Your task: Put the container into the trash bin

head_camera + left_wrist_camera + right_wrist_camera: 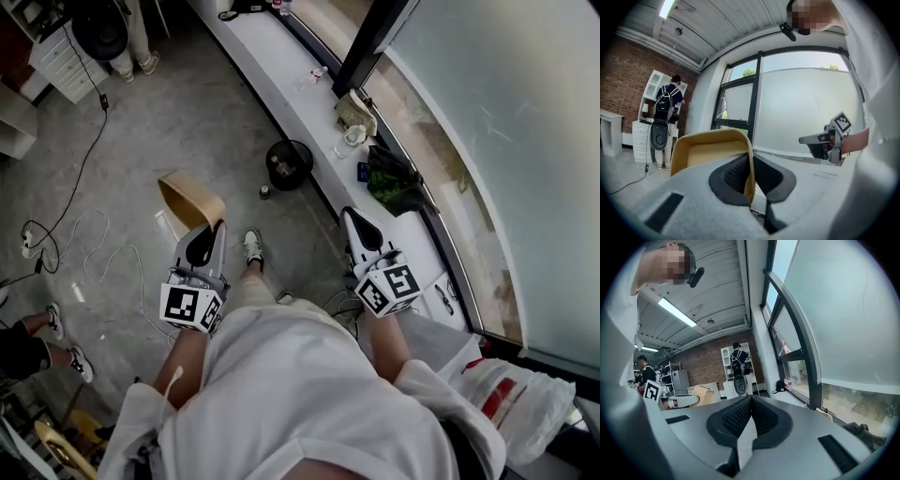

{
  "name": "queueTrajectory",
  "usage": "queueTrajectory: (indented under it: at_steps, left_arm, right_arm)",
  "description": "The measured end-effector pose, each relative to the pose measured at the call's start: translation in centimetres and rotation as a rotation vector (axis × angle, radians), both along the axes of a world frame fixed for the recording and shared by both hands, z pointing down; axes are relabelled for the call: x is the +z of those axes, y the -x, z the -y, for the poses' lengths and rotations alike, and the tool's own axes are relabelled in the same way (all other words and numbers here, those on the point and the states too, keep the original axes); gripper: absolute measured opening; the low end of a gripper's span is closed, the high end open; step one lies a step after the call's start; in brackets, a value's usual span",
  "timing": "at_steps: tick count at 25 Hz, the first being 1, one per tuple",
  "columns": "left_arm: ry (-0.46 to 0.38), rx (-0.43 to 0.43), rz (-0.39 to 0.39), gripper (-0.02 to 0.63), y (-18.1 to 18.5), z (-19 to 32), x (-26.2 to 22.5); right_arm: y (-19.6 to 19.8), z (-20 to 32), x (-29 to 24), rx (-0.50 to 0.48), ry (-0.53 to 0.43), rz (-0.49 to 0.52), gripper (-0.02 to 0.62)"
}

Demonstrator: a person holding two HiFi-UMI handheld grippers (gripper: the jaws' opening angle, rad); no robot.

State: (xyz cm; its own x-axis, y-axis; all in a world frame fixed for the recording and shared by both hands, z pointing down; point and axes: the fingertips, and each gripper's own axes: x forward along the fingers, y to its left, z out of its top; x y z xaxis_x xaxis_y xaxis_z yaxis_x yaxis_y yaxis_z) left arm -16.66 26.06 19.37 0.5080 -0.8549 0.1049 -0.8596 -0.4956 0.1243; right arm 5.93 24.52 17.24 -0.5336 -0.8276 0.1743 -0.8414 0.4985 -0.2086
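Left gripper (212, 236) is clenched on the tan container (187, 201): in the left gripper view my two jaws pinch one thin side wall (750, 174) between their dark pads, and the container's open hollow faces back toward the camera. I hold it in the air over the grey floor (169, 122), tilted, out in front of my left knee. My right gripper (354, 225) has its jaws pressed together with nothing between them, as the right gripper view shows, and it hangs over the near end of the white ledge (281, 70) that runs along the window. A round black trash bin (288, 164) stands on the floor just beside the ledge's edge, ahead of both grippers and between them, well apart from the container. A small dark cap (265, 192) lies on the floor near the bin. Cables (66, 220) trail across the floor to my left.
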Motion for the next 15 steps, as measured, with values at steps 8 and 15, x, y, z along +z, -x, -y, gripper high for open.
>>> queueTrajectory:
  at_steps: [8,15]
  left_arm:
    - [0.014,0.159,-0.026,0.023,0.4,14.6,0.8]
    - [0.027,0.360,-0.054,0.023,-2.1,22.0,0.6]
  right_arm:
    - [1.7,13.0,-1.9,0.022,0.026,-0.115,0.000]
    - [1.3,17.0,-1.2,0.115,0.060,-0.084,0.000]
